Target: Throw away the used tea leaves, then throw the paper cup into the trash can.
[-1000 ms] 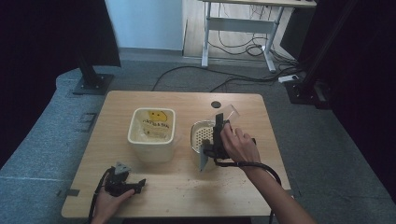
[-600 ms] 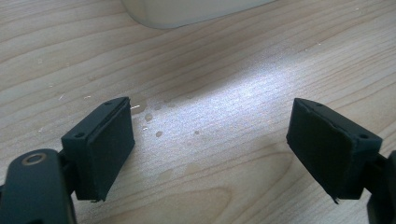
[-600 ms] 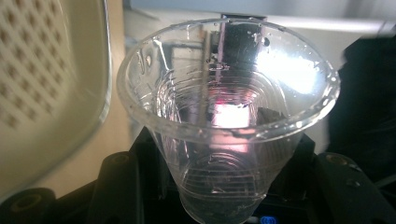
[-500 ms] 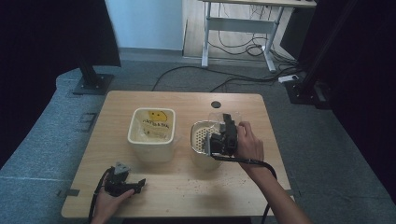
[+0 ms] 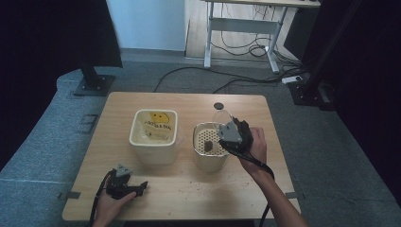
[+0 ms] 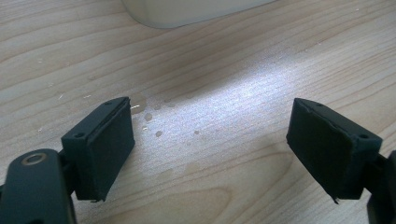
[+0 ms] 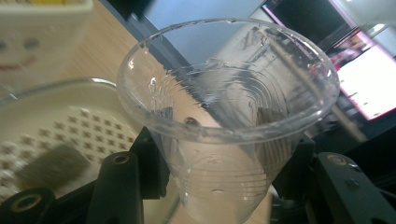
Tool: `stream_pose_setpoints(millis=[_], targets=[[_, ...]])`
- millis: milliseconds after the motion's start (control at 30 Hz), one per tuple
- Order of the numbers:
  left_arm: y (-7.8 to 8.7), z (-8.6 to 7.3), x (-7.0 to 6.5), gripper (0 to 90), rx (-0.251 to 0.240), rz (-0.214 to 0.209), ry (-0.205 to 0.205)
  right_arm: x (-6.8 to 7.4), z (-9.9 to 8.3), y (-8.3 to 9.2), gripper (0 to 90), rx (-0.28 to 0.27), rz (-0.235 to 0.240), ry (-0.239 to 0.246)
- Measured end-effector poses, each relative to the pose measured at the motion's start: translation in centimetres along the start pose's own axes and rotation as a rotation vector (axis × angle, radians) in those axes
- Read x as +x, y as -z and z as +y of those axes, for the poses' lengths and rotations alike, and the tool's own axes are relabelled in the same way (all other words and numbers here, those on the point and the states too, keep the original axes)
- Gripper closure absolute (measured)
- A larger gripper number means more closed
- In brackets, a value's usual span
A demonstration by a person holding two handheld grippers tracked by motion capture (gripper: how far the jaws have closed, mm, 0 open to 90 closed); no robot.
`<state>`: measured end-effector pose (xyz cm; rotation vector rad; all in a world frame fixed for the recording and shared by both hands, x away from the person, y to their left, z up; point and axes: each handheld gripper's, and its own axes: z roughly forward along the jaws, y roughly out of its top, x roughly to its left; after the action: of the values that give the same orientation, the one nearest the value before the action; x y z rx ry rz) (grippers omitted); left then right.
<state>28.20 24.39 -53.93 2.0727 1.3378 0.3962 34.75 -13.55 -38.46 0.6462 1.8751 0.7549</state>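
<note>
A pale wooden surface (image 5: pixel 189 189) stands on grey carpet with cables trailing behind it. The right hand-held gripper (image 5: pixel 226 130) has its jaws closed on a clear plastic cup (image 7: pixel 224 116), tilted over the rim of a white strainer pot (image 5: pixel 208 152) just beside it; a dark lump (image 5: pixel 208 145) lies on the pot's perforated insert. Further to that gripper's left sits a cream tub with a smiley face (image 5: pixel 155 135). The left hand-held gripper (image 6: pixel 210 149) rests low on the surface, jaws wide apart, holding nothing, small water drops (image 6: pixel 154 123) between them.
</note>
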Motion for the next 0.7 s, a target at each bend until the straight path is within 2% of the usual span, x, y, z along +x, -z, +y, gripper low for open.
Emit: stream_pose_setpoints(millis=[33,67,100,133,200,233,367,400,467,533,633,700], targets=[[0.0,0.0,0.0,14.8,0.000,0.000,0.001,-0.2,-0.1,0.0,48.2,-0.015,0.037,-0.066],[0.0,0.0,0.0,14.8,0.000,0.000,0.001,-0.2,-0.1,0.0,48.2,-0.015,0.037,-0.066],[0.0,0.0,0.0,14.8,0.000,-0.001,0.001,-0.4,-0.1,0.0,48.1,-0.029,0.065,-0.115],[0.0,0.0,0.0,14.8,0.000,-0.001,0.001,-0.4,-0.1,0.0,48.1,-0.029,0.065,-0.115],[0.0,0.0,0.0,14.8,0.001,-0.002,0.001,-0.5,0.0,0.0,47.9,-0.045,0.090,-0.157],[0.0,0.0,0.0,14.8,0.001,-0.002,0.001,-0.5,0.0,0.0,47.9,-0.045,0.090,-0.157],[0.1,-0.1,-0.1,14.8,0.000,-0.002,0.000,-0.7,0.4,-0.1,47.5,-0.067,0.126,-0.230],[0.1,-0.1,-0.1,14.8,0.000,-0.002,0.000,-0.7,0.4,-0.1,47.5,-0.067,0.126,-0.230],[0.2,-0.1,-0.1,14.8,-0.002,-0.001,0.001,-0.6,0.8,0.0,47.0,-0.089,0.150,-0.266],[0.2,-0.1,-0.1,14.8,-0.004,-0.001,0.001,-0.6,0.9,0.0,46.7,-0.096,0.158,-0.274],[0.1,0.0,0.0,14.8,-0.002,-0.001,0.004,-0.2,1.4,-0.2,45.4,-0.115,0.205,-0.299],[0.1,-0.1,0.0,14.8,0.000,-0.002,0.004,0.0,1.6,-0.3,44.5,-0.118,0.211,-0.296]])
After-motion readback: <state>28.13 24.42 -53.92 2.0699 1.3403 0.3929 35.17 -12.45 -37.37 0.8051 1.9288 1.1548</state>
